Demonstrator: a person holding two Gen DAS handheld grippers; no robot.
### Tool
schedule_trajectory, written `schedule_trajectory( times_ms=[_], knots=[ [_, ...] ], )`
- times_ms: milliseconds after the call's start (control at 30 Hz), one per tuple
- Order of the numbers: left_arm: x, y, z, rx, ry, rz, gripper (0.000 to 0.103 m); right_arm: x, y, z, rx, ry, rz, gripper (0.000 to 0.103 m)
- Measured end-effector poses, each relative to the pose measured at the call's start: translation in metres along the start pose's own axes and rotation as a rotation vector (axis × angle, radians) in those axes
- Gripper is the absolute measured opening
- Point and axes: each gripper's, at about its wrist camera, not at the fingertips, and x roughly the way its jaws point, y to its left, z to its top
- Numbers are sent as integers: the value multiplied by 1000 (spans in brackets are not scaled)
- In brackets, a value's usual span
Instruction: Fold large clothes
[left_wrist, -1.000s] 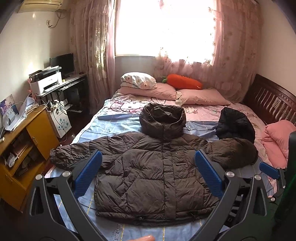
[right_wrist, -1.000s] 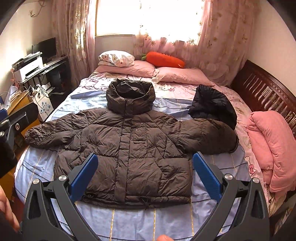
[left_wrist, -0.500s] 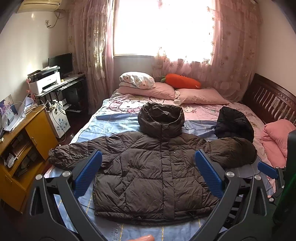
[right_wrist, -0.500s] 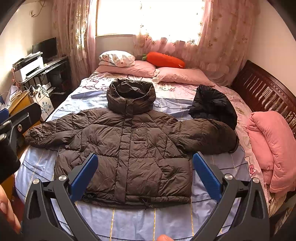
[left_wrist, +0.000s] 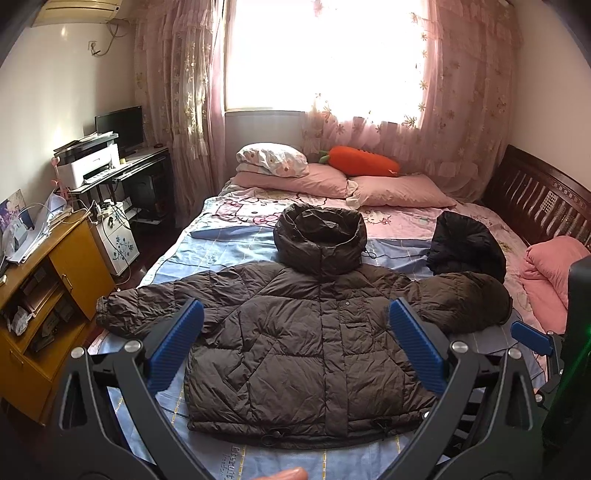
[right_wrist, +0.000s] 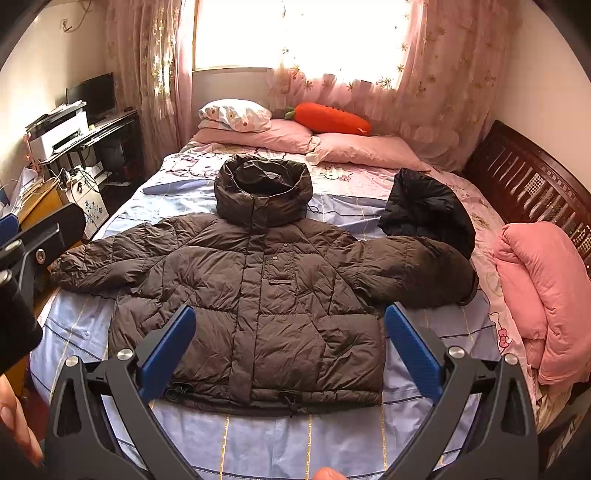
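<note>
A brown hooded puffer jacket (left_wrist: 314, 332) lies front-up, sleeves spread, on the bed (left_wrist: 221, 240); the left tool (left_wrist: 295, 343) hangs above it, blue pads (left_wrist: 173, 347) wide apart.

Daylight pours through the far window (left_wrist: 325, 55), which is blown out to white in both views, so nothing beyond the glass can be read. The pink curtains (right_wrist: 443, 74) glow with it. The bed (left_wrist: 229, 240) is evenly lit and sharp; the brown jacket (right_wrist: 258, 288) casts only soft shadows. The left wall (left_wrist: 55, 92) is dimmer. Fisheye bending curves the room's edges, and the corners go black. The near fingertips (right_wrist: 14, 417) look blurred, perhaps too close.
</note>
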Motion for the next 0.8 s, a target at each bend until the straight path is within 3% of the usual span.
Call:
schedule_trajectory(
  times_ms=[533, 633, 733, 800],
  knots=[
    [6, 0, 1, 13, 18, -3, 101, 6, -3, 1, -20, 12, 31, 102],
    [30, 3, 9, 57, 65, -22, 101, 24, -43, 19, -1, 31, 109, 102],
    [69, -4, 14, 95, 86, 9, 101, 62, -140, 35, 202, 3, 119, 102],
    [108, -22, 11, 121, 103, -26, 101, 103, -207, 33, 365, 25, 142, 102]
  ],
)
